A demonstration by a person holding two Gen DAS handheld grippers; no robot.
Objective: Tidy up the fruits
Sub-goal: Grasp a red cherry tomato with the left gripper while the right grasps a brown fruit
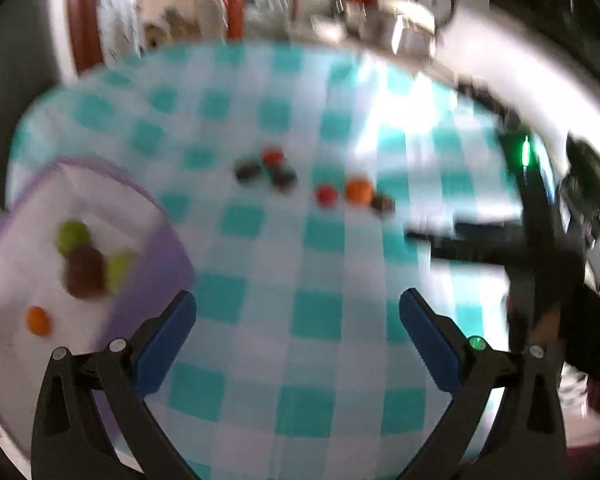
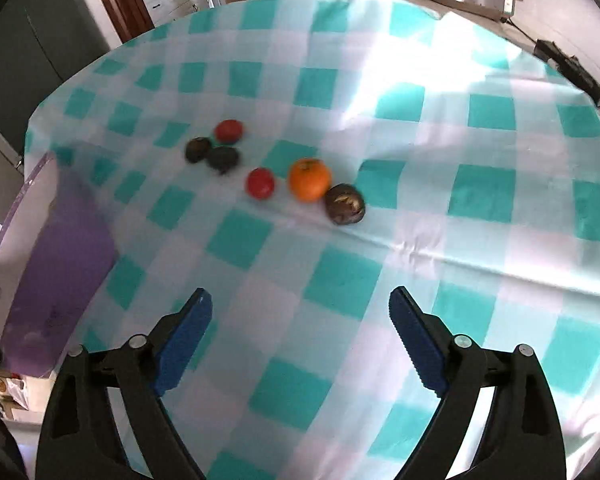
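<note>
Six fruits [image 2: 310, 179] loose on cloth [image 2: 420, 160]; both grippers wide, empty.

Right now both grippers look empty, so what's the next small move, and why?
Probably ease the right gripper, open and empty, forward and down over the orange: it's the nearest loose fruit on the tablecloth, and the purple bin already holds some.
</note>
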